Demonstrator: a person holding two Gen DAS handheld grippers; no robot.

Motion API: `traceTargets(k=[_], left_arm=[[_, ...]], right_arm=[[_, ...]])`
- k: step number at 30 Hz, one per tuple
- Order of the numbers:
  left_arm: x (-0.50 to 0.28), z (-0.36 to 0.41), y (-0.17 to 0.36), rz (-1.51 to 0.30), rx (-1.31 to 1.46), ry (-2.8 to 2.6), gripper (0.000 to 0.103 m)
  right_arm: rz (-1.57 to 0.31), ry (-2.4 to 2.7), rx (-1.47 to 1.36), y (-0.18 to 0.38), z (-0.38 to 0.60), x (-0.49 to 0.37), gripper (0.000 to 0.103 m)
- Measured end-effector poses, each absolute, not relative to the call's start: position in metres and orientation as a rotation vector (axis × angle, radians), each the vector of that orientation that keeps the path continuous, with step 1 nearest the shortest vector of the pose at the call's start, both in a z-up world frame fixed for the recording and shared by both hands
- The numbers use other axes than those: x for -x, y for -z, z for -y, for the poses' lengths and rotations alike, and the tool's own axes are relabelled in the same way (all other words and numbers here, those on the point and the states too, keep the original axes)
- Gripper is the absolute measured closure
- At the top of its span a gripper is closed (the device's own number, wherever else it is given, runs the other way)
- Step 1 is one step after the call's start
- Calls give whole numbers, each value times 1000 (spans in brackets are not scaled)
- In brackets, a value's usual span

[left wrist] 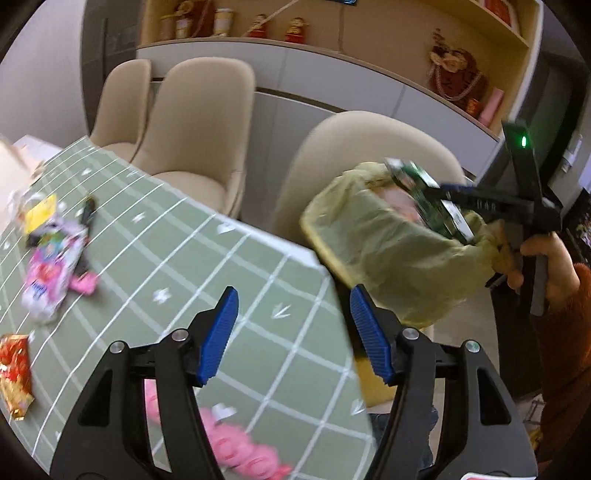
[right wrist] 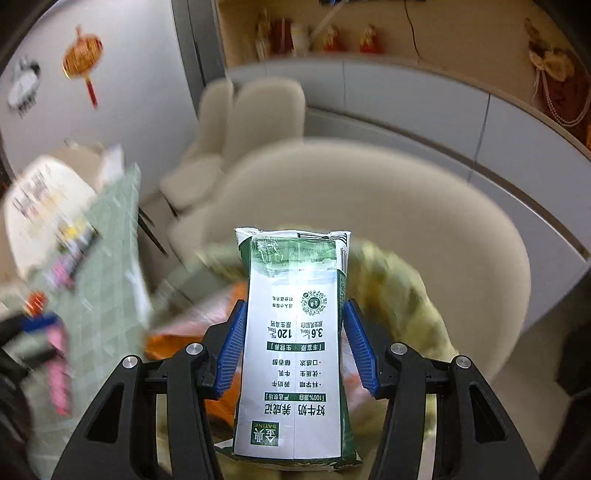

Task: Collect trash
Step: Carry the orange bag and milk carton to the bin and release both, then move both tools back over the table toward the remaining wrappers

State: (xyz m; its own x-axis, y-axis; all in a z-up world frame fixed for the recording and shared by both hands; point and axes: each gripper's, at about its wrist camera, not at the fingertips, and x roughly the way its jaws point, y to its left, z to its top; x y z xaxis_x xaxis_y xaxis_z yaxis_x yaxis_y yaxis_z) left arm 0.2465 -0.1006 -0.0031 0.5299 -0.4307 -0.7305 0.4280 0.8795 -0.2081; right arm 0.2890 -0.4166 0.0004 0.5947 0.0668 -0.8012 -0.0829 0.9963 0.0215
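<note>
My right gripper (right wrist: 293, 347) is shut on a green and white milk carton (right wrist: 295, 343) and holds it over the bin lined with a yellow bag (right wrist: 406, 288). In the left wrist view the right gripper (left wrist: 436, 201) holds the carton (left wrist: 428, 199) above the bin's (left wrist: 391, 254) mouth, beside the table's right edge. My left gripper (left wrist: 293, 332) is open and empty above the green checked tablecloth (left wrist: 177, 258). Wrappers lie on the table: a pink and white packet (left wrist: 51, 273), a yellow wrapper (left wrist: 40, 214), a red and gold packet (left wrist: 14, 373), and a pink wrapper (left wrist: 236, 446) under my left gripper.
Beige chairs (left wrist: 199, 140) stand behind the table, one (left wrist: 369, 162) right behind the bin. A grey cabinet with shelves of figurines (left wrist: 280, 29) runs along the back wall. The bin holds pink and orange trash (right wrist: 207, 325).
</note>
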Motion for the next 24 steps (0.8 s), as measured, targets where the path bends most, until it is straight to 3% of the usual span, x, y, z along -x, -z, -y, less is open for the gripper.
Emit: traceTargets(k=[9,15,24], left_arm=[[-244,76,5,-876,35,478,43],[-234,60,1,-858,27,455,43],[-207,-5,-9,-765,3,313,43]], right_arm=[[-996,-62,178,17,402,-276,54],[-885,-75,150,-9,395,-252,48],[-722,-244,71,-60,337,-212,48]])
